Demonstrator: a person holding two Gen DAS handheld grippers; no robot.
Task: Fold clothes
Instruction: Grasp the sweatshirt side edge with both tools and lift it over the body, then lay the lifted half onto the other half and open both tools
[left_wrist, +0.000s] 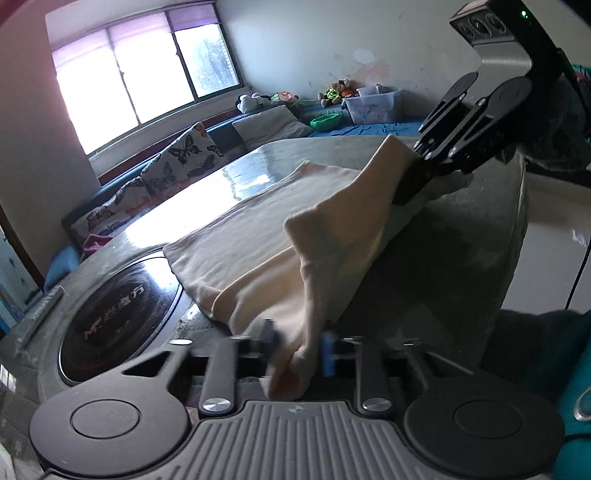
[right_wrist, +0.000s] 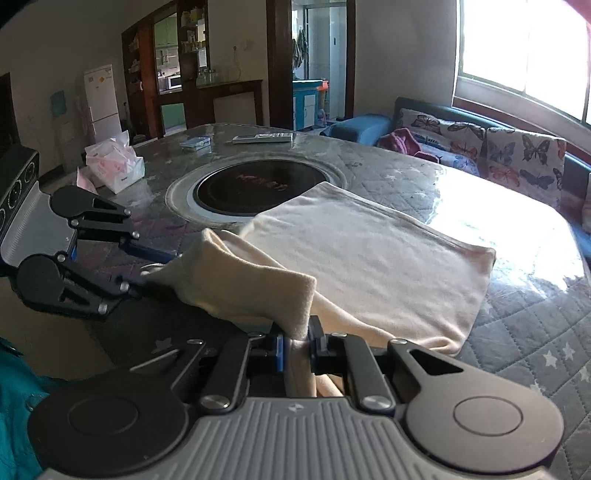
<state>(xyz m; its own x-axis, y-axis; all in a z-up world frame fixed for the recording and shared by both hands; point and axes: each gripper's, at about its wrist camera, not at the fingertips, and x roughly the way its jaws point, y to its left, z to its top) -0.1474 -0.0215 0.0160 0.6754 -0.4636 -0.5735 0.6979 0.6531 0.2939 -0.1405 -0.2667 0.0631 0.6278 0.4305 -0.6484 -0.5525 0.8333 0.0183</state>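
1. On the left of the counter (right_wrist: 388, 162), in the right wrist view, we count one white plastic bag (right_wrist: 116, 164) near the edge, with one small blue box (right_wrist: 195, 142) and one remote control (right_wrist: 262, 138) lying farther back, apart from each other.
2. Toward the middle we see one round black cooktop (right_wrist: 258, 192) sunk into the quilted, star-printed surface.
3. One cream garment (right_wrist: 369, 266) lies flat just beside the cooktop, its far corner overlapping the grey ring around it; we see no other clothing on the counter.
4. The garment's near edge is lifted off the counter and stretched between our two grippers.
5. The left gripper (right_wrist: 147, 266) comes in from the left of that view, and its fingers are closed onto one raised corner of the cloth; in its own view, the left gripper (left_wrist: 299, 347) pinches a bunched fold between its two pads.
6. The right gripper (right_wrist: 297, 343) is clamped tight on the other raised corner, cloth squeezed between both fingers; from the left wrist view, the right gripper (left_wrist: 424, 173) holds that end high.
7. To the right we count two butterfly-print cushions (right_wrist: 480, 147) on one sofa under the window (right_wrist: 535, 55).
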